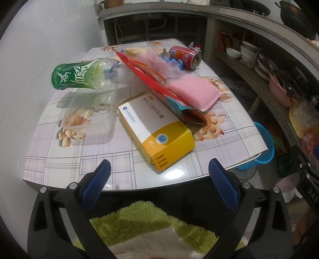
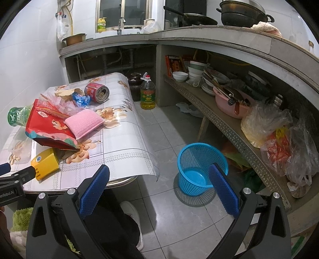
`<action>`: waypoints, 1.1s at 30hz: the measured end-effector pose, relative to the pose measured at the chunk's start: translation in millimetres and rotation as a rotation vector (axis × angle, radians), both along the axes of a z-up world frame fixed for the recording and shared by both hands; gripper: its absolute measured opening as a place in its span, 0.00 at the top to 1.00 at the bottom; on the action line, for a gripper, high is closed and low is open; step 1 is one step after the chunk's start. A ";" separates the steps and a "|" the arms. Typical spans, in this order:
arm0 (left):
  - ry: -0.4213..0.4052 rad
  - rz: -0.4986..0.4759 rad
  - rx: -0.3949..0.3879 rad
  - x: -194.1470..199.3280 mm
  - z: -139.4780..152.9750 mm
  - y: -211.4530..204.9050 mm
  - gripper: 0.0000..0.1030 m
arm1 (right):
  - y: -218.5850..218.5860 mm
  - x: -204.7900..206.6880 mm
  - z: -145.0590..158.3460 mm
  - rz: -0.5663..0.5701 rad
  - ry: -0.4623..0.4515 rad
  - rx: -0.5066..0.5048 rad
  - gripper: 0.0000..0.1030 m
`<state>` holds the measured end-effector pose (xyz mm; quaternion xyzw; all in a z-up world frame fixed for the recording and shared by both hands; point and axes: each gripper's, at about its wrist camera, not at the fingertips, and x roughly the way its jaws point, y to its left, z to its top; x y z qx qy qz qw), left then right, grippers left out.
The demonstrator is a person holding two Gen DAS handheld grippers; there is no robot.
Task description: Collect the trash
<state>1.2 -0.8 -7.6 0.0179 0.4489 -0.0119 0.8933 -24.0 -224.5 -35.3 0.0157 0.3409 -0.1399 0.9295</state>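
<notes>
The yellow box [image 1: 157, 133] lies on the desk [image 1: 49, 163] right in front of the left hand-held gripper [image 1: 159, 173], pointing away from it. Both hand-held grippers are wide open and hold nothing; the right hand-held gripper [image 2: 159, 179] faces the blue basket [image 2: 201, 169].

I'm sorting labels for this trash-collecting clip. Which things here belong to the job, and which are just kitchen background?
Job: green bottle, clear tray, yellow box, red bag, red can, blue wrapper, blue basket.

Background: oil bottle, pink basin, bowls, woks.
</notes>
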 end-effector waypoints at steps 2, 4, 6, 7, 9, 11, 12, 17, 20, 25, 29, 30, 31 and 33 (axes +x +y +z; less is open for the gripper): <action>0.001 0.001 0.000 0.1 0.0 0.1 0.08 | -0.6 -0.7 -1.1 -0.001 0.000 0.000 0.06; 0.002 0.001 0.000 -0.5 -0.7 -0.2 0.08 | -0.8 -0.6 -0.8 0.000 -0.001 0.001 0.06; 0.001 0.001 -0.001 -0.6 -0.8 -0.4 0.08 | -0.9 -0.7 -1.5 -0.001 -0.001 0.000 0.06; 0.001 0.000 0.000 -0.5 -0.7 -0.4 0.08 | -1.3 -0.9 -2.1 -0.002 -0.001 0.001 0.06; 0.002 0.000 0.000 -0.9 -1.2 -0.5 0.08 | -1.1 -0.5 -0.9 -0.001 0.000 0.001 0.06; 0.003 0.001 -0.001 -0.5 -0.9 -0.4 0.08 | -1.2 -0.6 -0.9 -0.001 0.000 0.001 0.06; 0.003 0.000 0.000 -1.4 -2.4 -1.5 0.08 | -1.2 -0.6 -0.9 -0.001 0.000 0.001 0.06; 0.002 -0.003 -0.003 -1.9 -3.0 -1.6 0.08 | -0.9 -0.2 -0.7 0.000 -0.001 0.001 0.06; -0.017 -0.019 0.000 0.4 -1.1 1.5 0.08 | -1.7 1.1 0.9 -0.005 -0.010 -0.008 0.06; -0.080 0.000 -0.009 7.8 10.9 19.0 0.08 | -0.9 11.4 11.0 -0.008 -0.058 -0.005 0.06; -0.100 -0.010 -0.048 17.4 20.1 33.2 0.08 | 5.0 28.5 21.8 0.026 -0.096 0.015 0.06; -0.105 -0.017 -0.060 19.6 21.9 35.6 0.08 | 6.5 33.8 23.8 0.042 -0.103 0.025 0.06; -0.112 -0.029 -0.075 21.8 23.2 38.3 0.08 | 7.9 39.4 25.4 0.061 -0.116 0.037 0.06; -0.124 -0.054 -0.102 26.8 25.5 43.7 0.08 | 10.5 50.2 29.1 0.096 -0.137 0.059 0.06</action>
